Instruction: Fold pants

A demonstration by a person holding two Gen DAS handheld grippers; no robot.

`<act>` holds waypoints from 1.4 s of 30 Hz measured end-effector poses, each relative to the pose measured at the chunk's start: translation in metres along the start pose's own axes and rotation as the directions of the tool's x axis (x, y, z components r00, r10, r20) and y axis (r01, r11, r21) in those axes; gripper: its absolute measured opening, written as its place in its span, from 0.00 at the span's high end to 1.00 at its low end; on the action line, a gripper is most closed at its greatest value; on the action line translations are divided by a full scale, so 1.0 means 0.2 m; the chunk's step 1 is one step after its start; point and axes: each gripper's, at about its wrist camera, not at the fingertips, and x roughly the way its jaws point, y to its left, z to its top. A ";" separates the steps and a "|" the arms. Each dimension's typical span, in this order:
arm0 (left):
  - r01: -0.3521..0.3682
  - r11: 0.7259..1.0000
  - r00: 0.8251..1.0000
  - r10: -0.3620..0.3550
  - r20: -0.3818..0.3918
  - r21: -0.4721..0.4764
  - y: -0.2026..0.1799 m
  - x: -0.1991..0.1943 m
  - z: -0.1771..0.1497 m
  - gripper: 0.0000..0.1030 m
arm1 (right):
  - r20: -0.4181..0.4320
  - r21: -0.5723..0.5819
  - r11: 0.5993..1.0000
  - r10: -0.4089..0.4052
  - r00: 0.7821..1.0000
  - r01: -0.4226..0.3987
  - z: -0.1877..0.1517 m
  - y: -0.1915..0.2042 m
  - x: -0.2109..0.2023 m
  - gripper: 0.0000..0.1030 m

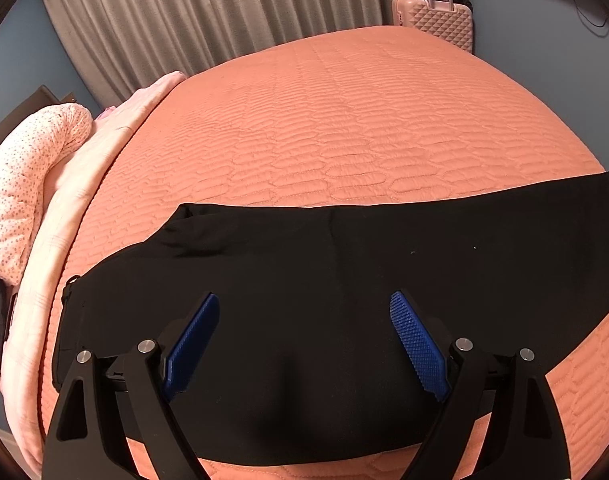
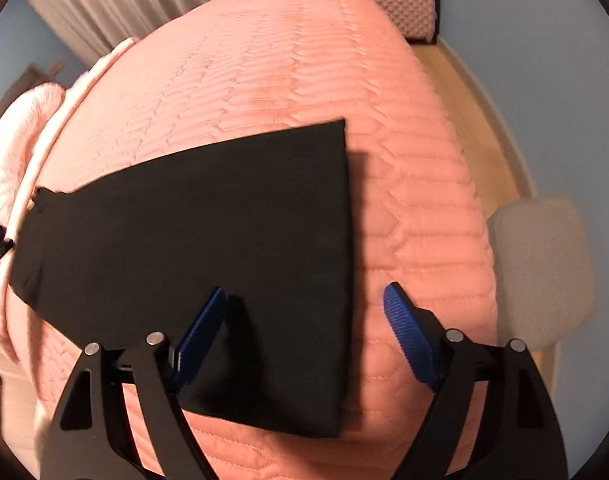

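Black pants (image 1: 344, 280) lie flat on the salmon quilted bedspread (image 1: 324, 120), folded lengthwise with the legs stacked. In the left wrist view the waist end is at the left and the legs run off to the right. My left gripper (image 1: 304, 304) is open and empty, hovering above the pants' upper part. In the right wrist view the pants (image 2: 204, 240) end in a straight hem edge at the right. My right gripper (image 2: 304, 296) is open and empty, above that hem end, its left finger over the fabric and its right finger over the bedspread (image 2: 404, 220).
A pale pink blanket (image 1: 76, 200) and a dotted pillow (image 1: 24, 176) lie along the bed's left side. A pink suitcase (image 1: 436, 20) stands beyond the far corner, grey curtains (image 1: 184, 12) behind. A pale chair seat (image 2: 544, 268) and wood floor (image 2: 476, 112) are right of the bed.
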 end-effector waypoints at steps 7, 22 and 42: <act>-0.004 1.000 1.000 0.004 0.005 -0.010 0.02 0.00 -0.01 0.17 | -0.023 -0.118 0.993 0.003 1.000 -0.006 -0.03 0.14 0.04 0.28; 0.022 0.999 1.000 -0.022 -0.001 -0.038 0.14 0.00 -0.08 0.17 | -0.047 -0.007 1.000 0.019 0.999 -0.019 0.03 0.10 0.01 0.63; 0.017 0.993 0.999 -0.013 0.031 -0.114 0.56 -0.10 -0.23 0.17 | -0.005 -0.280 0.947 0.160 0.987 -0.155 0.24 1.33 -0.29 0.89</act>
